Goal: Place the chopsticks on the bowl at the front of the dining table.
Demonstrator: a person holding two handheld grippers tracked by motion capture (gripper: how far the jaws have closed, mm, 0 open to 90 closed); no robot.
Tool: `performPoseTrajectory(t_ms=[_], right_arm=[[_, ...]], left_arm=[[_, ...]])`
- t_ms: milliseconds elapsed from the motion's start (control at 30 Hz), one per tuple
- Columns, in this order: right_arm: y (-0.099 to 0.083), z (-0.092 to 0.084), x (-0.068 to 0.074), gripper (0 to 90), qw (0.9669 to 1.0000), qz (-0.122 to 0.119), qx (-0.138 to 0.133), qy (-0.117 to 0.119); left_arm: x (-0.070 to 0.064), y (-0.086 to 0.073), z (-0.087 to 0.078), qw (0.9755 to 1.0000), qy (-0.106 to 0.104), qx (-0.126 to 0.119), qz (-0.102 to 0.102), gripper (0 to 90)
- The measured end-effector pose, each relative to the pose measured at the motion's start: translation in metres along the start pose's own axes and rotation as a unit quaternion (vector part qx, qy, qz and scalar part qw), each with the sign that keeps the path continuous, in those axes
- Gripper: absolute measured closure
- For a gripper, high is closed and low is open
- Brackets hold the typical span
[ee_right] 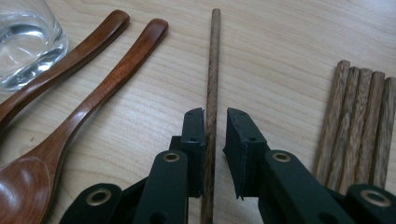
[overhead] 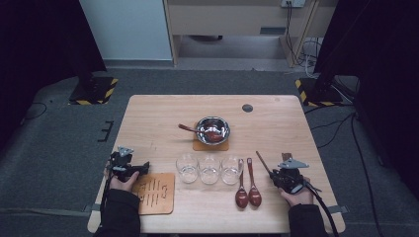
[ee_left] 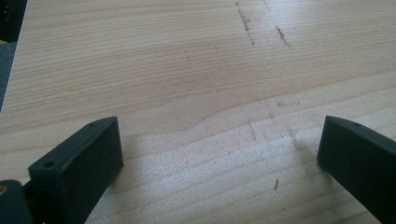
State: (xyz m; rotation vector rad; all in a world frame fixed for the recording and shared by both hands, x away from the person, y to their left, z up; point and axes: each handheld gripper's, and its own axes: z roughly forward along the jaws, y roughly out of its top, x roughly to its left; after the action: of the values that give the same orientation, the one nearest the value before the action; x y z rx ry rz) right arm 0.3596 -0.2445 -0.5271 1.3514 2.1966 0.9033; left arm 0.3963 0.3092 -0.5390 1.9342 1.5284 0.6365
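Note:
My right gripper [ee_right: 215,121] lies low over the table with a single dark wooden chopstick [ee_right: 213,70] running between its jaws. The left pad lies against the stick and a narrow gap shows on the right side, so the jaws are slightly open. From above, that chopstick [overhead: 263,163] sticks out ahead of the right gripper [overhead: 273,175] at the table's front right. Two brown wooden spoons [ee_right: 116,74] lie to its left. A bundle of several chopsticks [ee_right: 359,126] lies to its right. My left gripper [ee_left: 219,144] is wide open over bare wood, at the front left [overhead: 143,168].
Three clear glasses [overhead: 209,169] stand in a row at mid-table. Behind them a steel bowl [overhead: 220,124] holding a spoon [overhead: 188,129] rests on a coaster [overhead: 211,145]. A slotted wooden mat [overhead: 154,193] lies by the left hand.

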Motion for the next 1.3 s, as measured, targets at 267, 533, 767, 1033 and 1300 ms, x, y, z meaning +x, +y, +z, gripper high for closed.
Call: performPoseTrajectory(t_ms=[267, 533, 767, 1033, 1300], right_arm=[[-0.0042, -0.003, 0.0013, 78.7, 1.0, 0.0, 0.003, 0.005], [-0.0068, -0.003, 0.0009, 81.1, 0.9999, 0.002, 0.008, 0.006], [-0.0063, -0.0028, 0.0019, 84.1, 0.9999, 0.005, 0.01, 0.008], [-0.0055, -0.0023, 0.0027, 84.6, 0.9999, 0.005, 0.01, 0.007], [-0.0027, -0.0053, 0.0017, 84.7, 0.9998, 0.012, 0.005, 0.012]], left_arm=[[0.0, 0.0, 0.0, 1.0, 0.0, 0.0, 0.0, 0.0], [0.0, 0.0, 0.0, 1.0, 0.0, 0.0, 0.0, 0.0], [0.0, 0.0, 0.0, 1.0, 0.0, 0.0, 0.0, 0.0], [0.0, 0.0, 0.0, 1.0, 0.0, 0.0, 0.0, 0.0], [0.0, 0.0, 0.0, 1.0, 0.0, 0.0, 0.0, 0.0]])
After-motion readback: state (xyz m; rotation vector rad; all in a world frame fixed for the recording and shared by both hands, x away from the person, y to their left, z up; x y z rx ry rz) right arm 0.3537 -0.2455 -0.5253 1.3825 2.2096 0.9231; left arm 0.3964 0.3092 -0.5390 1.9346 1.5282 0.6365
